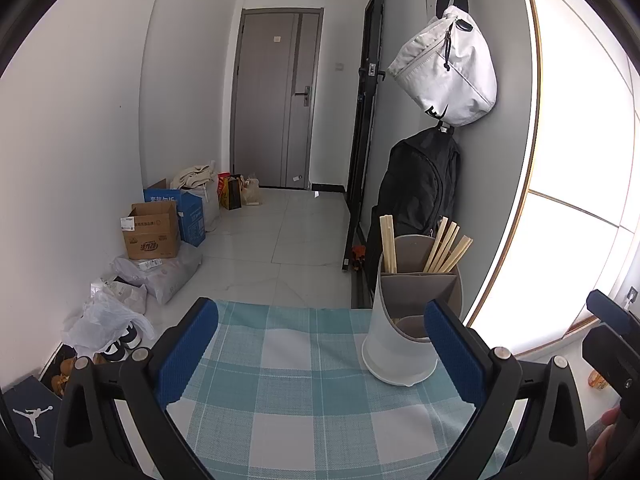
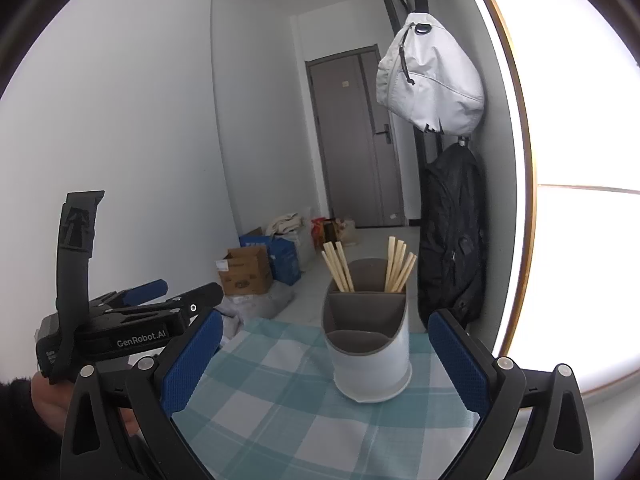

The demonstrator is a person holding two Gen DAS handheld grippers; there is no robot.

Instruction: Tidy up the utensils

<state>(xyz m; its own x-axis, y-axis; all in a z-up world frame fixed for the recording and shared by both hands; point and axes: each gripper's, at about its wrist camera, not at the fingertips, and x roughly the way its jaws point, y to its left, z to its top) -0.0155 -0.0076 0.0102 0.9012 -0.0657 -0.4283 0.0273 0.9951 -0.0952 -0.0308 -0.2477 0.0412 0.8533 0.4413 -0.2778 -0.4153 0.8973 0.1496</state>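
The holder, a white cup with a grey divided insert, stands upright on the checked cloth near the far edge of the table. Its two rear compartments carry chopsticks: a small bunch leans in the left one, and a larger bunch fans out of the right one. The front compartment shows a grey rim; what it contains cannot be made out from the right wrist view. In the left wrist view the same holder sits to the right of centre, with one bundle of sticks upright and the other tilted rightward.

The right gripper has its jaws spread wide and empty, the blue pads on either side of the holder and apart from it. The left gripper is likewise wide open and holds nothing; its right pad overlaps the holder in the picture, but whether they touch cannot be told. From the right wrist view the left gripper's body appears at the left edge, held by a hand.

Behind the table, a white bag hangs above a black backpack on the wall. A grey door closes the corridor, and cardboard boxes and plastic bags lie on the floor along the left wall.
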